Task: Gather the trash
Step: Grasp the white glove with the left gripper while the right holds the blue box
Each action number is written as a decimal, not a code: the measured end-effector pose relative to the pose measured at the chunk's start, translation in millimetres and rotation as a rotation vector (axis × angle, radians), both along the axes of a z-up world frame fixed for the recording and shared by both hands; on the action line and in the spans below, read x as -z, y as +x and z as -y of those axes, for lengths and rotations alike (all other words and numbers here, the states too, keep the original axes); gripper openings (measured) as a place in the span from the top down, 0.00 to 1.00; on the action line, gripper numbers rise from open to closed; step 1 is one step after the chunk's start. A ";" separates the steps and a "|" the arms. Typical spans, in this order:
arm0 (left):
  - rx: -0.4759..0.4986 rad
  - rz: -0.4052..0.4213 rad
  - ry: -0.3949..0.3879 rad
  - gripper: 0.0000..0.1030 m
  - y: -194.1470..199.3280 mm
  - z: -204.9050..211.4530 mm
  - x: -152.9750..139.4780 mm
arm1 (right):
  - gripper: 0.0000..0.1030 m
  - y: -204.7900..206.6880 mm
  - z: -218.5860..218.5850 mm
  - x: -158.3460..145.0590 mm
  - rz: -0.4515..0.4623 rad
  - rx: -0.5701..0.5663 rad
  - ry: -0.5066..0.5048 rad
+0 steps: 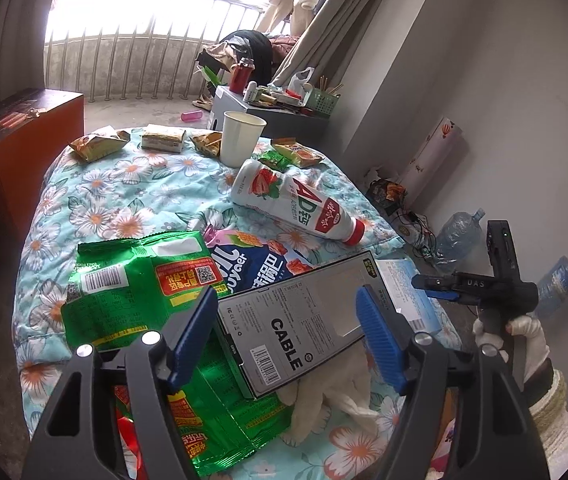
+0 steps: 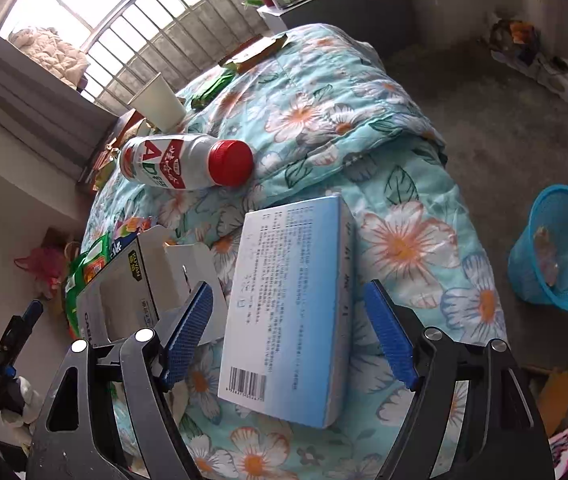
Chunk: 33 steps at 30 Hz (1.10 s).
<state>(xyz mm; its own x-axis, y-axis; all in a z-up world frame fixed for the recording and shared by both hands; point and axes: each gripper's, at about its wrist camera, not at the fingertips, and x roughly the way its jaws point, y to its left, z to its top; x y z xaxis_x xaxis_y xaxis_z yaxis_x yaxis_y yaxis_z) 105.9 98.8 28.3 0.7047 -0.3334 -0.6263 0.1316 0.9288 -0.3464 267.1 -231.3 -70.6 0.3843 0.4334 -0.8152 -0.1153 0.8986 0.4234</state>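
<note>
Trash lies on a floral quilt. My left gripper is open, its blue fingers on either side of a grey cable box, which overlaps a green snack bag. My right gripper is open around a white and blue carton that lies flat on the quilt. A white bottle with a red cap lies on its side beyond; it also shows in the right wrist view. A paper cup stands at the far side. A blue mesh basket stands on the floor to the right.
Several small snack wrappers lie along the quilt's far edge. An orange box stands at the left. A low table with clutter is behind. Water jugs and cables lie by the right wall. A white cloth lies under the cable box.
</note>
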 end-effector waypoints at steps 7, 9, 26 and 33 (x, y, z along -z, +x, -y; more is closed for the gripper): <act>0.277 0.031 0.111 0.33 -33.9 67.0 20.0 | 0.28 -12.2 13.6 15.9 -0.021 0.026 0.036; 0.349 0.017 0.173 0.33 -42.1 91.4 34.4 | 0.28 -14.9 15.5 18.2 -0.026 0.021 0.046; 0.400 0.014 0.612 0.69 -39.7 149.1 109.4 | 0.27 -13.5 20.8 22.0 -0.033 0.023 0.087; 0.384 0.054 0.607 0.86 -37.5 141.0 91.1 | 0.27 -13.4 21.0 22.1 -0.032 0.023 0.093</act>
<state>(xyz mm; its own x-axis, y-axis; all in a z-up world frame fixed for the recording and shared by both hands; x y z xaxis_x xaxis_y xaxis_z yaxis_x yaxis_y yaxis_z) 68.4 -42.2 -62.8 0.6431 -0.1678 -0.7472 0.4898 0.8402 0.2329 253.7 -252.3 -92.7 0.3700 0.4987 -0.7838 -0.0800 0.8577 0.5079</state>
